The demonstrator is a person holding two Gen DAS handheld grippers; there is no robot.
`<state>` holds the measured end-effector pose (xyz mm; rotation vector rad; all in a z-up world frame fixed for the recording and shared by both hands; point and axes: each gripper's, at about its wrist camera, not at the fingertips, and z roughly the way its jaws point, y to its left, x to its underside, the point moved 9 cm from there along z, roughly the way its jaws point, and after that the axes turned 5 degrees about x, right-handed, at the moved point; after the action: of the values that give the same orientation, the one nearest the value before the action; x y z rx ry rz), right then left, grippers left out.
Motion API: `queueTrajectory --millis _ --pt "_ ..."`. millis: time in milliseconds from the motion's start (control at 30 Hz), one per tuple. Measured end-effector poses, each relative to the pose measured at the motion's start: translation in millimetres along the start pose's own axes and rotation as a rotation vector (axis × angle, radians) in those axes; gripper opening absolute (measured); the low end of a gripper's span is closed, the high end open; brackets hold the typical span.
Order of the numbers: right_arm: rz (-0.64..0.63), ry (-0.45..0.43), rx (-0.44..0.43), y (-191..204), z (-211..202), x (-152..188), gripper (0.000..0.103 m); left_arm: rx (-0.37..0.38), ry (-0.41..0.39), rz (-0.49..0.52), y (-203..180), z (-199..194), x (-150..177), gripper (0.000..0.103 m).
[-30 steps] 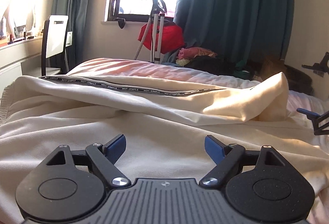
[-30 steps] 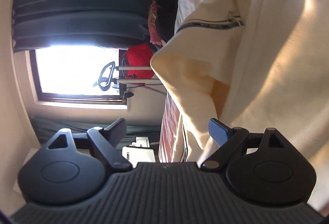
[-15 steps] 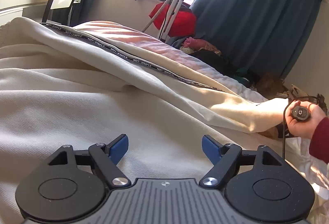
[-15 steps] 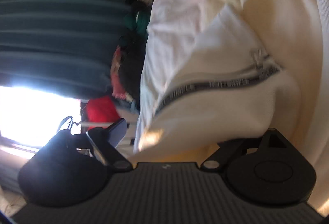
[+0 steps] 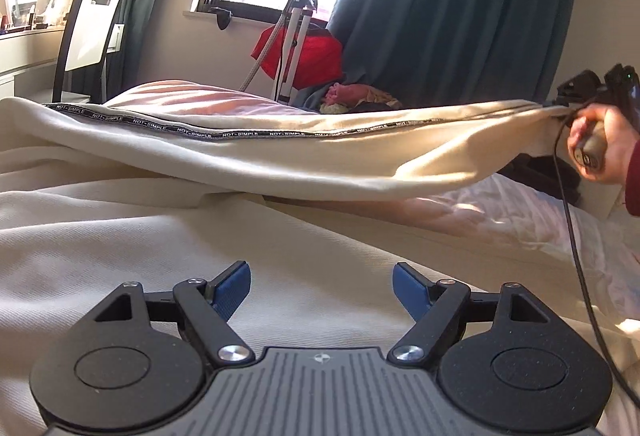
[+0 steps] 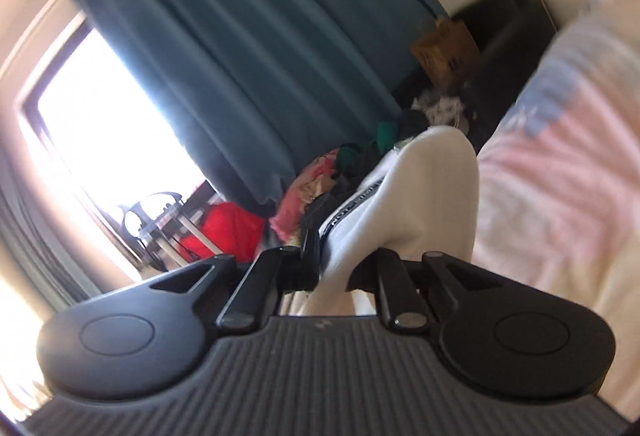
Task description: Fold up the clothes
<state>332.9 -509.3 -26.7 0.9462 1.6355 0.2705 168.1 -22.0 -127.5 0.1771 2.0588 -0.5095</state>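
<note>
1. One bed [image 5: 520, 216] holds one big cream garment [image 5: 160, 256] spread over it.
2. One long part of the garment [image 5: 320, 152], with a black lettered stripe, is lifted off the bed, beyond the left gripper.
3. The right gripper [image 6: 340, 268] has its fingers clenched on that part's end; one hand [image 5: 600, 148] holds it.
4. The left gripper [image 5: 322, 286] hovers over the garment, fingers wide apart, grasping nothing.
5. The step looks like a fold: next, the lifted part likely needs laying flat across the garment.
</note>
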Motion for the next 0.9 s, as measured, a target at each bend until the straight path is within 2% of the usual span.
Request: queueTrajectory --millis 33,233,267,367,500,567,600,633,667,767,800,833,867,900 --pt "-0.04 -0.007 -0.01 1.9 -2.6 -4.2 0.012 0.001 -0.001 -0.001 0.2 -1.0 -0.2 0.08" --pt "-0.048 0.205 0.224 -135.3 13.0 68.0 0.012 -0.005 -0.009 0.008 2.1 -7.1 -1.1 0.08" --pt "-0.011 0.215 0.218 -151.0 11.7 77.7 0.012 -0.015 -0.011 0.016 2.8 -8.1 -1.4 0.08" --pt "0.146 0.212 0.139 -183.0 8.2 95.7 0.012 -0.035 -0.001 0.018 6.9 -8.4 1.3 0.08" --pt "0.346 0.243 0.008 -193.0 10.2 98.9 0.016 -0.05 0.04 -0.018 12.1 -1.2 8.5 0.08" --pt "0.437 0.264 -0.066 -193.3 19.3 94.9 0.034 -0.05 0.056 -0.037 13.3 2.0 12.3 0.08" --pt "0.475 0.268 -0.099 -189.6 23.7 93.3 0.051 -0.055 0.063 -0.037 13.7 3.6 14.2 0.08" --pt "0.507 0.264 -0.117 -190.1 27.6 91.5 0.058 -0.061 0.068 -0.034 14.0 4.7 15.2 0.08" --pt "0.538 0.261 -0.13 -191.0 31.9 89.7 0.059 -0.066 0.069 -0.03 13.8 5.7 15.6 0.08" --pt "0.603 0.245 -0.062 -195.1 43.2 87.8 0.06 -0.07 0.057 -0.041 15.2 5.2 16.9 0.08" --pt "0.576 0.228 -0.043 -192.3 43.0 84.5 0.06 -0.07 0.053 -0.044 14.8 5.1 16.9 0.08" --pt "0.549 0.21 -0.023 -189.5 42.8 81.1 0.055 -0.068 0.05 -0.041 13.8 5.2 17.1 0.08" --pt "0.522 0.193 -0.004 -186.6 42.5 77.6 0.049 -0.065 0.048 -0.037 12.5 5.4 17.4 0.08" --pt "0.495 0.175 0.015 -183.8 42.2 74.1 0.028 -0.063 0.045 -0.027 10.2 5.3 17.5 0.08"
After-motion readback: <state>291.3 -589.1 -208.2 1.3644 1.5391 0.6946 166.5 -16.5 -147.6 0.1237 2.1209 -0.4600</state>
